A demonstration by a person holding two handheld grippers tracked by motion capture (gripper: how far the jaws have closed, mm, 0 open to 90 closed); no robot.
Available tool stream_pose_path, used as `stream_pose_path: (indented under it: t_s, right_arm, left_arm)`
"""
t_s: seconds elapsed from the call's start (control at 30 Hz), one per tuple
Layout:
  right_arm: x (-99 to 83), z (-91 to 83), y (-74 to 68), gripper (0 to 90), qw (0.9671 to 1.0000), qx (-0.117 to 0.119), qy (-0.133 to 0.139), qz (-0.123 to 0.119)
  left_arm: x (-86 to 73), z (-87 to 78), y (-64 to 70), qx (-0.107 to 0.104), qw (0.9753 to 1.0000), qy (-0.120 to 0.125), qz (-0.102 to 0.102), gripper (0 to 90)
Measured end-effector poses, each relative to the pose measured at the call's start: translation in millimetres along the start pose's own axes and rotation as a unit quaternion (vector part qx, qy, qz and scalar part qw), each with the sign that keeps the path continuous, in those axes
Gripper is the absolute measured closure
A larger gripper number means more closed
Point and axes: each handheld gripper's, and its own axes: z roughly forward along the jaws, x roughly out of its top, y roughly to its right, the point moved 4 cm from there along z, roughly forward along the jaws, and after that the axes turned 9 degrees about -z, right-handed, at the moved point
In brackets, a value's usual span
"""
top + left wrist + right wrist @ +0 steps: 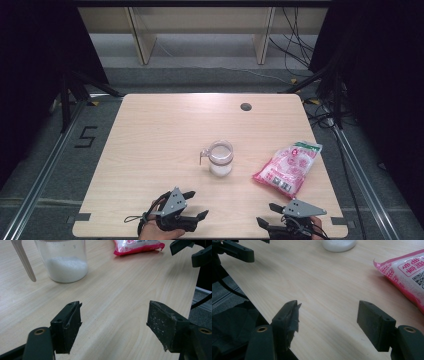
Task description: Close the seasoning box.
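A clear handled cup [220, 159] holding white powder stands upright near the middle of the wooden table [160, 135]. To its right lies a pink and white sealed bag [288, 167]. My left gripper [196, 205] rests open at the front edge, below and left of the cup. At the front right, my right gripper [266, 214] is open below the bag. In the left gripper view the open gripper [113, 315] is empty, with the cup [65, 265] ahead and the bag [137, 246] beyond. The right gripper view has the empty gripper [327, 312], the bag [407, 272] and the cup's base [339, 244].
A dark cable hole [245, 106] sits at the table's far right. Black frame legs and cables [325, 100] flank the table. A "5" mark [86, 136] lies on the floor at the left. Wooden shelving [200, 30] stands behind.
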Motion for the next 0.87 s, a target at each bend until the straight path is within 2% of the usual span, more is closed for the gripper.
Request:
stream_pose_path:
  t_s: [0.03,0.1,0.17,0.2,0.3,0.33,0.43,0.5,0.63,0.67,0.7,0.73,0.77,0.8,0.87]
  right_arm:
    - [-0.4,0.1,-1.0,34.1,1.0,0.001,0.002,0.001]
    - [-1.3,-0.5,-4.3,34.0,0.9998,0.002,0.002,0.018]
    - [-2.2,-0.2,-5.0,33.8,0.9999,0.008,-0.002,0.015]
    - [-2.5,-0.2,-3.1,33.8,1.0,0.006,-0.004,0.002]
    - [-3.2,0.2,-3.5,33.8,1.0,0.007,-0.003,0.0]
    - [-3.4,0.2,-3.2,33.8,1.0,0.007,-0.004,-0.001]
    - [-4.0,-0.1,-4.1,33.7,0.9999,0.005,-0.009,0.008]
    - [-4.1,0.3,-2.8,33.7,0.9999,0.006,-0.008,0.001]
    - [-4.2,0.3,-5.3,33.7,0.9998,0.009,-0.01,0.011]
    - [-4.3,0.4,-5.2,33.6,0.9999,0.009,-0.01,0.01]
    - [-4.4,1.8,-3.8,33.6,0.9999,0.001,-0.011,0.005]
    - [-4.7,0.8,-4.3,33.6,0.9999,0.007,-0.011,0.005]
    - [-4.9,0.2,-4.0,33.5,0.9999,0.005,-0.015,0.004]
    - [-5.0,0.0,-4.1,33.5,0.9998,0.004,-0.017,0.005]
    - [-5.0,0.1,-3.7,33.4,0.9999,0.004,-0.016,0.002]
  left_arm:
    - [-1.0,-0.9,-1.6,0.008,0.9999,-0.01,0.011,26.4]
    - [-2.4,0.0,1.0,0.0,1.0,-0.008,0.003,26.3]
    - [-3.6,0.1,1.1,0.0,0.9999,-0.012,0.006,26.2]
    - [-4.2,0.2,1.3,-0.001,0.9999,-0.014,0.006,26.2]
    - [-5.4,1.8,3.4,0.0,1.0,-0.009,-0.002,26.1]
    - [-5.4,1.0,0.4,0.004,0.9997,-0.02,0.01,26.1]
    - [-5.3,1.2,1.0,0.0,0.9999,-0.015,0.002,26.0]
    - [-5.6,1.0,-0.1,0.003,0.9998,-0.017,0.004,26.0]
    - [-5.4,1.9,0.3,0.0,0.9999,-0.013,0.004,25.9]
    - [-5.0,1.7,-0.4,-0.002,0.9998,-0.014,0.01,25.9]
    - [-5.6,1.9,0.6,0.0,0.9999,-0.013,-0.002,25.9]
    - [-5.7,1.9,0.5,0.0,0.9999,-0.014,-0.004,25.9]
    - [-5.8,1.0,-1.6,0.005,0.9998,-0.02,0.004,25.9]
    - [-5.6,1.7,-0.5,0.002,0.9999,-0.013,-0.005,25.9]
    - [-5.5,0.7,-2.5,0.005,0.9998,-0.017,-0.001,25.9]
